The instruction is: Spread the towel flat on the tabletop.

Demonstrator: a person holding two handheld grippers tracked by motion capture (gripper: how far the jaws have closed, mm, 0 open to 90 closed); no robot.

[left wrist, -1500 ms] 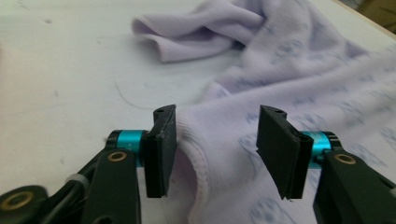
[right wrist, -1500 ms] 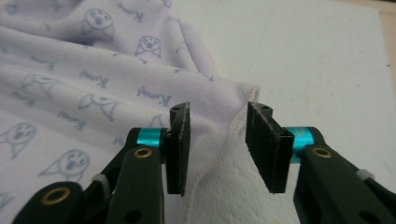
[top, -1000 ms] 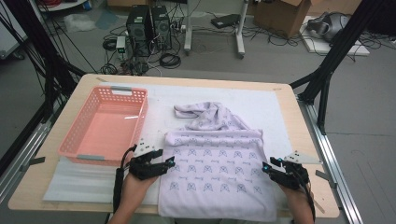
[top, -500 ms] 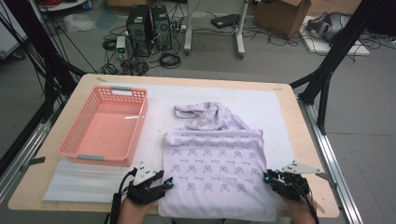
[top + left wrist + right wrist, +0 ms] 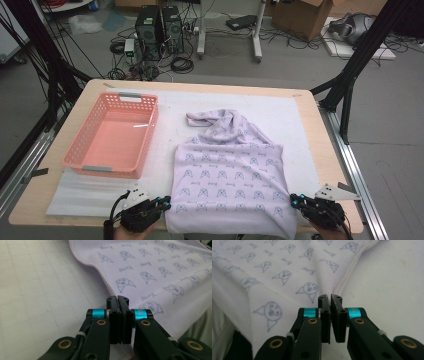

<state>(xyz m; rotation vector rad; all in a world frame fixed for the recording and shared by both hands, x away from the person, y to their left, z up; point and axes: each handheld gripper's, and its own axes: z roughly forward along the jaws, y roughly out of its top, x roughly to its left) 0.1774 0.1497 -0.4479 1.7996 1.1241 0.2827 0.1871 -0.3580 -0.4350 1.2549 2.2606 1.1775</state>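
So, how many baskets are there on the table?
1. The pink basket stands on the left part of the table, left of the lilac cloth. Nothing large enough to hide another.

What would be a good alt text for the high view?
A lilac printed cloth lies on a wooden table, with the left gripper and right gripper shut at its two near corners. A pink basket sits left.

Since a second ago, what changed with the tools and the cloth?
Both tools slid back along the cloth's sides to its near corners. The left tool and right tool have just been closing, and each now pinches the lavender cloth at its hem. The cloth and the pink basket stayed put.
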